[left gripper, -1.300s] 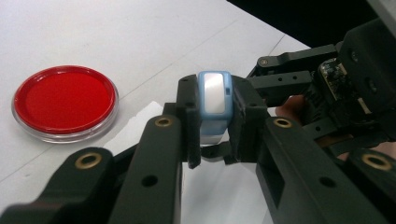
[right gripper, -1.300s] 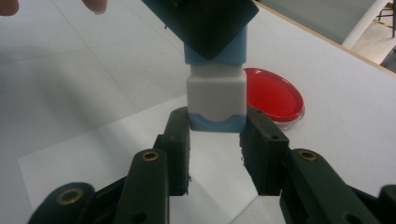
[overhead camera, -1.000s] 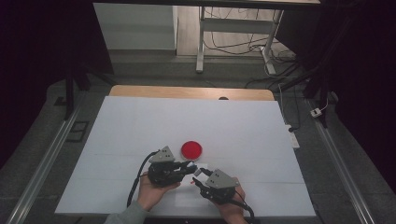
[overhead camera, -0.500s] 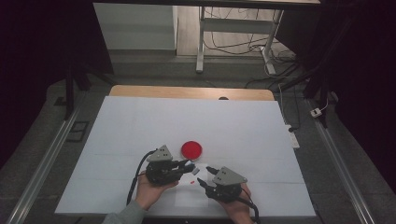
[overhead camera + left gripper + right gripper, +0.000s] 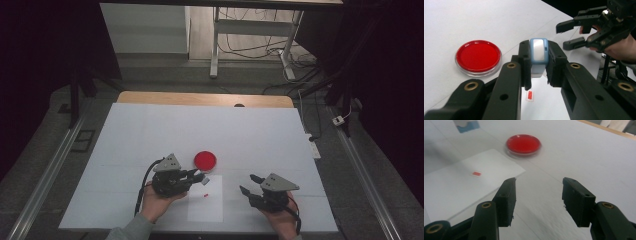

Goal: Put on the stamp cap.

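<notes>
My left gripper point(image 5: 196, 176) is shut on a small blue-and-white block point(image 5: 538, 51), held just above the table. A red round dish with a clear rim point(image 5: 205, 159) lies a little beyond it, at the left in the left gripper view point(image 5: 478, 56). Under the block, a tiny red tab point(image 5: 530, 95) lies on a white sheet point(image 5: 205, 202). My right gripper point(image 5: 247, 183) stands open to the right of the sheet with nothing between its fingers. In the right gripper view the dish point(image 5: 523, 144) and the tab point(image 5: 476, 173) lie ahead of it.
The white table top point(image 5: 150, 130) stretches wide on the far side and to the left. A wooden strip point(image 5: 200, 99) runs along its far edge. Metal rails point(image 5: 45, 180) flank both sides. A person's hands hold both grippers near the front edge.
My right gripper has pulled away to the right from beside the left gripper and now stands apart and open. The left gripper has barely moved and keeps the block.
</notes>
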The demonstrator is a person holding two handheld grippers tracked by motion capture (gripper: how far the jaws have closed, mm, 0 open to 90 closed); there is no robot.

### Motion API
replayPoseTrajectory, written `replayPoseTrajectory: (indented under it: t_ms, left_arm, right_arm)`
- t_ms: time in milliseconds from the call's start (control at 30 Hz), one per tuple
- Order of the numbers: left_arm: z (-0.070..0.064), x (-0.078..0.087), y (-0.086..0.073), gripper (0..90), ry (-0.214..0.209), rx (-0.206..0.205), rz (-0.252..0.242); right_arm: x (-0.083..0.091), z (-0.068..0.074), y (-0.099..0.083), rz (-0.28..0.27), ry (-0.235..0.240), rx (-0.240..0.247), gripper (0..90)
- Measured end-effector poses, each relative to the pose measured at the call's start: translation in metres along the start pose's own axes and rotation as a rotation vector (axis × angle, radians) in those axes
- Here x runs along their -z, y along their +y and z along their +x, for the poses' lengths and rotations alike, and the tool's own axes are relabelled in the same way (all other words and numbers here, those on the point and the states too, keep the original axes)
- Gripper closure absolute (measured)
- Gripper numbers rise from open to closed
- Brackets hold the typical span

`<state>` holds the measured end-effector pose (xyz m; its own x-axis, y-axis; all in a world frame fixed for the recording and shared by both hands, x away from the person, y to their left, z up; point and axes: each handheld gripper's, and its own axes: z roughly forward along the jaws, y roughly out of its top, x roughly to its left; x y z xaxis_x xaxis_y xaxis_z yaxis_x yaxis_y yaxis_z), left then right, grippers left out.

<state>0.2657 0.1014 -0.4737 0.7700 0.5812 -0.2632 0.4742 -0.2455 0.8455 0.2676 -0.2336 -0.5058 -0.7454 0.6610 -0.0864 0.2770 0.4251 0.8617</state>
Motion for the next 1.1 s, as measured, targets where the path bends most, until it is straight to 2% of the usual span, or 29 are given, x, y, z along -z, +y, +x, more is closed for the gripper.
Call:
replayPoseTrajectory:
  t_ms: [500, 633, 1100]
  left_arm:
    - [0.006, 0.008, 0.002, 75.5, 0.024, -0.003, -0.008]
    - [0.008, 0.01, 0.003, 75.6, 0.034, -0.006, -0.013]
    - [0.015, 0.013, 0.005, 75.5, 0.061, -0.02, -0.012]
  right_arm:
    - [0.044, -0.037, -0.026, -0.01, -0.095, -0.07, 44.4]
    - [0.047, -0.041, -0.028, -0.02, -0.106, -0.086, 44.4]
    - [0.042, -0.039, -0.027, -0.003, -0.097, -0.063, 44.4]
